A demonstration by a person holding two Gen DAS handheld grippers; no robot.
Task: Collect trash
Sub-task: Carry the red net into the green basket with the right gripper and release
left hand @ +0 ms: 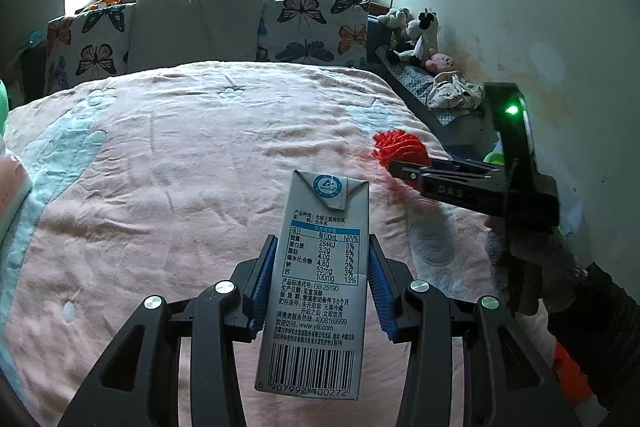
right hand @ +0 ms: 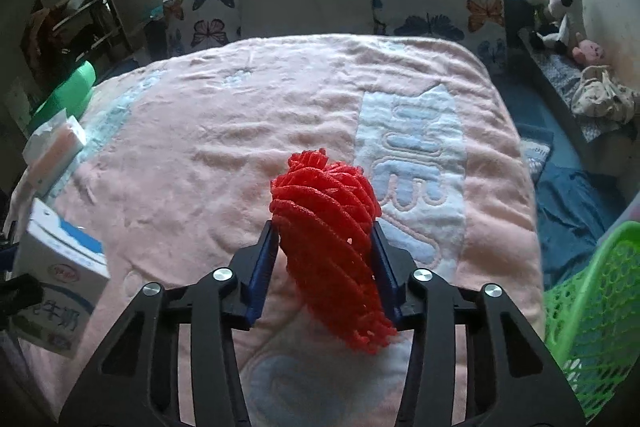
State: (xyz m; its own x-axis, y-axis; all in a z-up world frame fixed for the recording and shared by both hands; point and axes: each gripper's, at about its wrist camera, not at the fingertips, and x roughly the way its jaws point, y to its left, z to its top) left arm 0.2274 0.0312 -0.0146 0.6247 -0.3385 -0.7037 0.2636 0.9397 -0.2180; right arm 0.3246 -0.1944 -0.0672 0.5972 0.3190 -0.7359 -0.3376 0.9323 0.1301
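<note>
Carton (left hand: 316, 279) clamped upright in left gripper (left hand: 322, 247) above pink bed (left hand: 180, 147). Red foam net (right hand: 328, 239) clamped in right gripper (right hand: 325, 231); green basket (right hand: 592, 311) near, to its right.

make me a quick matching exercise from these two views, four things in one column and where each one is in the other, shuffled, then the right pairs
Things
1. grey milk carton with barcode
2. red foam fruit net
3. green plastic mesh basket
4. black-and-white cow plush

Places
A. on the ledge by the wall
B. between the right gripper's fingers
C. at the bed's right edge
D. between the left gripper's fingers

Pairs: 1-D, 2-B, 3-C, 4-A
</note>
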